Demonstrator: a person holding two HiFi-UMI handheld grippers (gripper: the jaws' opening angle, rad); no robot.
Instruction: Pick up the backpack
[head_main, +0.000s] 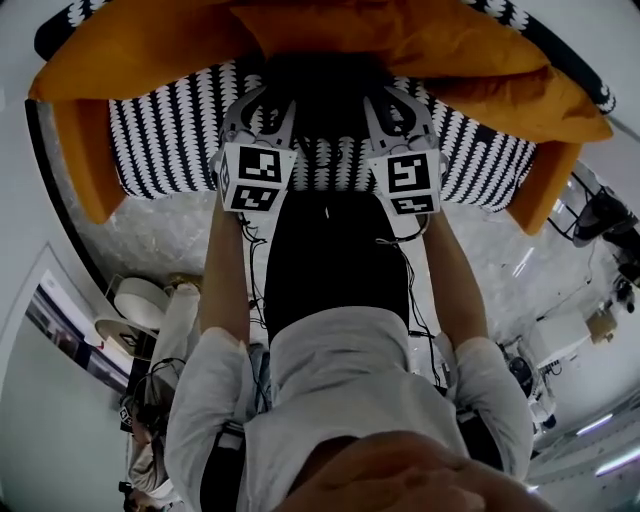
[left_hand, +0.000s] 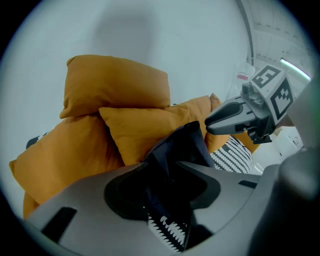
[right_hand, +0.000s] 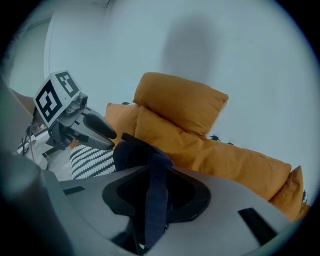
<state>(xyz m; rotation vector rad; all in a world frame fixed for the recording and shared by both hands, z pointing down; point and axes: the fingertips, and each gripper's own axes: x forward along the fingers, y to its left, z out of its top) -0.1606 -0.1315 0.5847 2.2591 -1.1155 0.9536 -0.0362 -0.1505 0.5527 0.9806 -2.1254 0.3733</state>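
Backpack (head_main: 318, 95) lies dark at twelve o'clock in the head view, on the black-and-white patterned sofa (head_main: 165, 140) against the orange cushions (head_main: 130, 50). By my reading it is not yet lifted: it rests low between seat and cushions, so the grasp is only being set and the whole raise is left to do. The left hand-held gripper (head_main: 268, 105) stands at the bag's nine o'clock side and the right hand-held gripper (head_main: 395, 105) at its three o'clock side, near each other with the bag between them. In the left gripper view the jaws stand apart with a bunched fold of navy fabric (left_hand: 175, 150) in the gap and striped seat showing beneath; no pinch on it is visible. In the right gripper view the jaws are narrowly apart around a navy strap (right_hand: 156, 195) running down through them, with dark space on either side, so not clamped as far as I can see. Both arms (head_main: 225, 270) reach forward, the grippers tilted well down toward the seat, marker cubes (head_main: 255, 178) turned up to the head camera
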